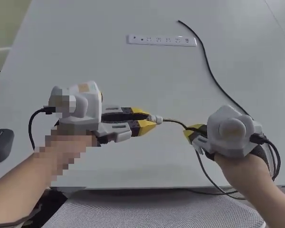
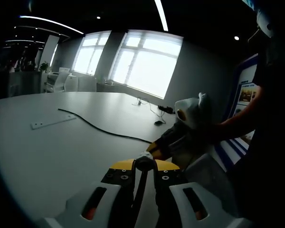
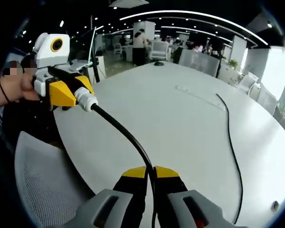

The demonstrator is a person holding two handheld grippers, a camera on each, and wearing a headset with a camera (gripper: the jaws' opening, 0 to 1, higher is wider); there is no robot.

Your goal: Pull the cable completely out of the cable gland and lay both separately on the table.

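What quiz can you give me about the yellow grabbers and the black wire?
1. True or false: the cable runs into the cable gland.
2. Fill in: the right gripper is shut on the ____.
3. What does the left gripper hold? A the cable gland, B the mouse, C the power strip.
Key: 1 true; 2 cable; 3 A.

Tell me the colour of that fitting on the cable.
Cable gland white, cable black; best in the right gripper view.

right claw [image 3: 150, 172] gripping cable [image 3: 128, 135], gland [image 3: 87, 101] opposite
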